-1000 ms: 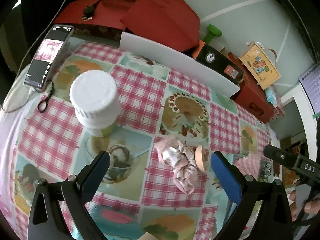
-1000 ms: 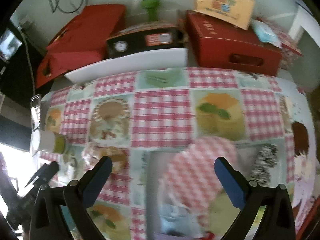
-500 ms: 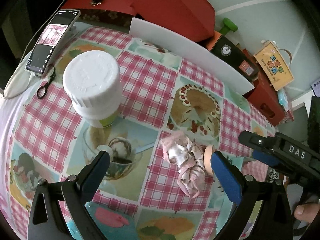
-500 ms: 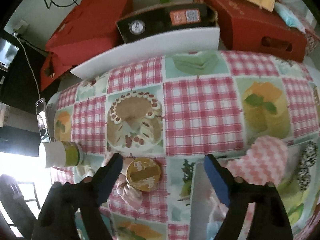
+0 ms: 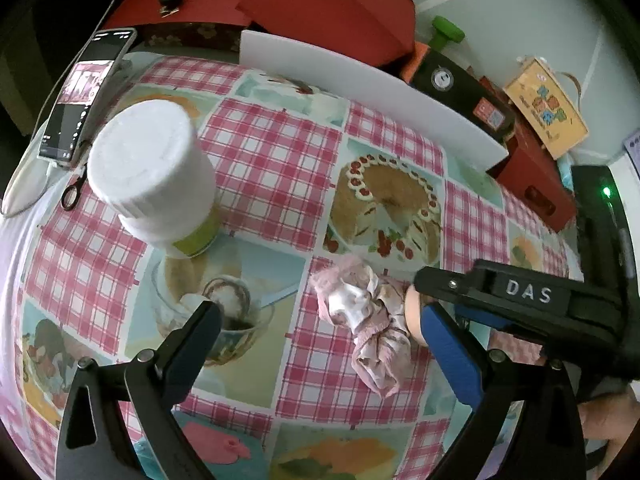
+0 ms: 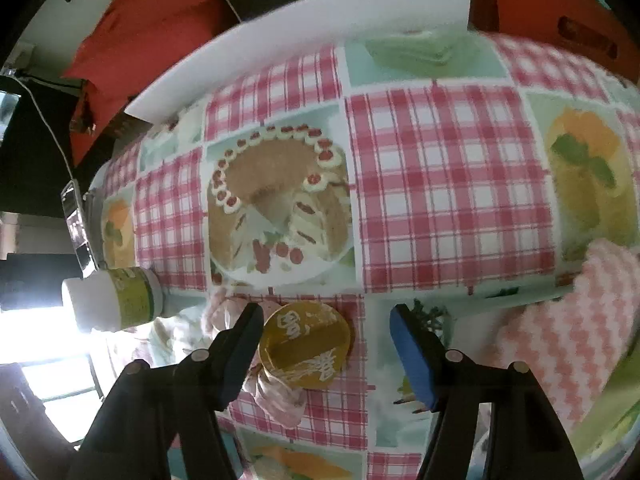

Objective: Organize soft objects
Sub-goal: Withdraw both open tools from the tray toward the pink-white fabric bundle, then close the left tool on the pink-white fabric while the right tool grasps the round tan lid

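— Nearest item?
— Right gripper (image 6: 326, 354), jaws spread wide, holding nothing. Gold disc (image 6: 306, 342) between them, hard against the left jaw.
— The soft thing?
— Crumpled pink cloth (image 5: 366, 320) on the checked surface (image 5: 272, 168), touching the disc, just left of it from the right gripper. Long axis runs near to far.
— Left gripper (image 5: 326, 344)?
— Jaws wide, empty, straddling the cloth from above. The right one is nearer.
— Beyond?
— White-capped bottle (image 5: 154, 178); pink towel (image 6: 572, 332), cut off at the frame edge.
— Unclear?
— Cloth's underside; disc hides its edge.
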